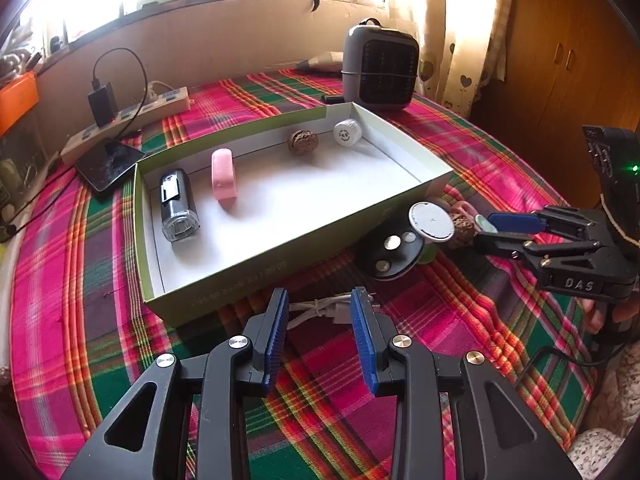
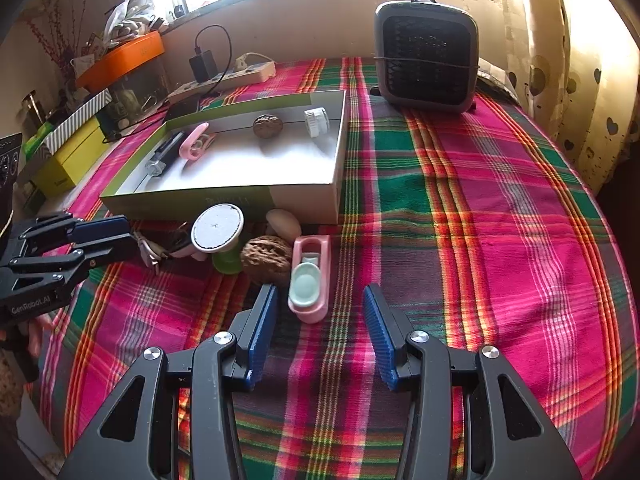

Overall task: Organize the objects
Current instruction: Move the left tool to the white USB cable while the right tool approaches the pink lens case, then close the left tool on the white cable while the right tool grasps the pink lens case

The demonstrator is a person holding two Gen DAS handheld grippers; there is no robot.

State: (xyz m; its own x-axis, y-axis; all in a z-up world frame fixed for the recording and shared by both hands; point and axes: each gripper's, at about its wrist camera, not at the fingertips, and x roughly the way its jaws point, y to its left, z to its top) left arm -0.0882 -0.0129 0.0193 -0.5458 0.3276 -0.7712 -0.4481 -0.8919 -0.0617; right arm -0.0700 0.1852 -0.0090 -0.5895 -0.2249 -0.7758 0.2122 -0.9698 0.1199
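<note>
Hovering over the plaid cloth (image 2: pixel 460 208), both claws stand released, with nothing between their blue pads. The left claw (image 1: pixel 320 304) hangs just short of a white cable (image 1: pixel 320 310) that lies at the near wall of the open box (image 1: pixel 280 256). The right claw (image 2: pixel 320 300) hangs just short of a pink clip (image 2: pixel 310 280), whose mint-green pad faces up, at about twelve o'clock from its fingertips.

Inside the box, four things lie along the far wall: a small torch (image 1: pixel 178 206) at nine o'clock, a second pink clip (image 1: pixel 224 180) beside it, a walnut (image 1: pixel 303 142) toward one o'clock, and a white cap (image 1: pixel 347 132) in the far corner.

Outside the box, against its near wall, a cluster is still loose: a white round disc (image 2: pixel 217 227) on a green stem, a second walnut (image 2: pixel 266 260) touching the clip at its ten o'clock, and a pale egg-shaped thing (image 2: pixel 284 222) behind it. In the left view a black disc with three metal studs (image 1: pixel 390 254) leans beside them.

At twelve o'clock a grey heater (image 2: pixel 426 58) stands on the cloth; at ten o'clock a power strip (image 1: pixel 128 124) with a black charger lies near a phone (image 1: pixel 108 164).
</note>
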